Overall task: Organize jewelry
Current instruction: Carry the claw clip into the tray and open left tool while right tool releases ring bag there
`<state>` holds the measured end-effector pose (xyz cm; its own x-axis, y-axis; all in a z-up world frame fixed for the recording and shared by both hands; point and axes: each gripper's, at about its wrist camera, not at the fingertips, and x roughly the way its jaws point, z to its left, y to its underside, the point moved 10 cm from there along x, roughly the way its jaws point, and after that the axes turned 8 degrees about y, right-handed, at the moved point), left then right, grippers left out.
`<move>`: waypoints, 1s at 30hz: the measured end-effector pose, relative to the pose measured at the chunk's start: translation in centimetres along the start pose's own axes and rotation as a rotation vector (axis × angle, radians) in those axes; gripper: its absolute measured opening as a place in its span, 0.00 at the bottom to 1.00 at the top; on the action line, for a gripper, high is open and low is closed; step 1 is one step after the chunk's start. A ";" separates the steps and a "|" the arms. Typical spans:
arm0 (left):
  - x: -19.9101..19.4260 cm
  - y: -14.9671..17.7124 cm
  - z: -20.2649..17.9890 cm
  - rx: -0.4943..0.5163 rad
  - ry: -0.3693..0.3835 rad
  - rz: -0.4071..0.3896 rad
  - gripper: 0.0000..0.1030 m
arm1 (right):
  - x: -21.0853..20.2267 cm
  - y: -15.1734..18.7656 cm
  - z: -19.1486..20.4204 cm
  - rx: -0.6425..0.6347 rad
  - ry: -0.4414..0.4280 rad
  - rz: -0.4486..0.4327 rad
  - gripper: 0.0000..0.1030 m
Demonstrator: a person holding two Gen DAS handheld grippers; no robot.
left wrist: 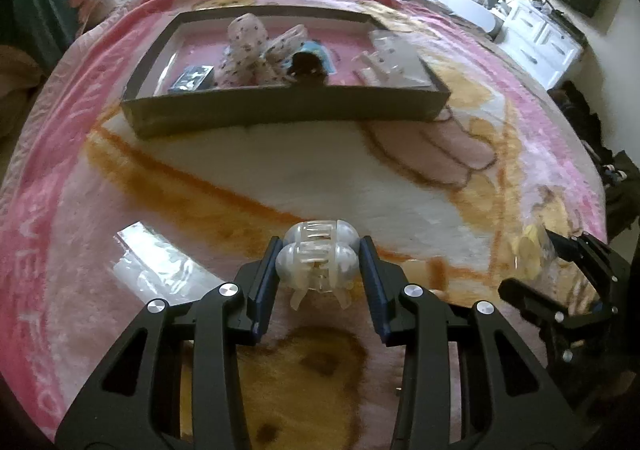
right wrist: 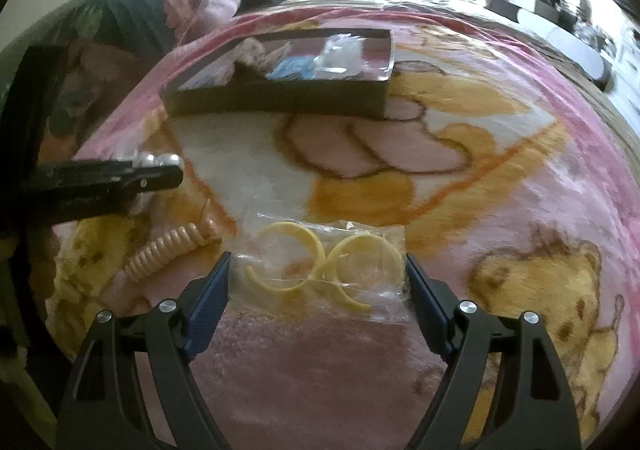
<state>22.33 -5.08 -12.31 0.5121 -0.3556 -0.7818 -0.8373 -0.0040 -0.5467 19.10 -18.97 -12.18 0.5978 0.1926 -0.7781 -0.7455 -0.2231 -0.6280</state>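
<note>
Only blurred pink letters on the blanket (left wrist: 48, 218) — left gripper (left wrist: 318, 262) clamps hair claw (left wrist: 316, 260), right gripper (right wrist: 318, 282) wide.

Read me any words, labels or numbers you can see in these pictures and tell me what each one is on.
Large pale letters on the pink blanket, left edge: cut off and warped, not readable.
Small light print on the side of the left tongs: too blurred to read.
Small dark box in the tray: print too small to read.
</note>
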 end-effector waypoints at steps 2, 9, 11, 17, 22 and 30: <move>-0.4 -0.3 -0.7 0.015 0.005 -0.009 0.30 | -0.8 -0.3 -0.8 0.017 0.007 -0.017 0.79; -1.8 -1.4 -2.5 0.038 0.029 -0.040 0.30 | -3.3 -1.9 -2.8 0.071 0.014 -0.076 0.79; -2.3 -1.9 -2.8 0.046 0.032 -0.054 0.30 | -3.8 -2.6 -3.1 0.077 0.014 -0.091 0.79; -3.6 -3.6 -2.5 0.048 0.029 -0.086 0.30 | -4.7 -5.1 -2.7 0.059 0.016 -0.129 0.79; -4.4 -5.2 -1.2 0.036 0.018 -0.111 0.30 | -5.2 -7.5 -2.2 0.038 0.014 -0.158 0.79; -6.1 -8.4 2.7 0.000 -0.029 -0.159 0.30 | -4.7 -12.4 -0.1 -0.016 0.009 -0.206 0.79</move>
<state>26.77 -0.39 -3.72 0.6436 -0.3231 -0.6938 -0.7453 -0.0585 -0.6642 25.55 -17.25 -0.70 0.7401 0.2272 -0.6329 -0.6023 -0.1946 -0.7742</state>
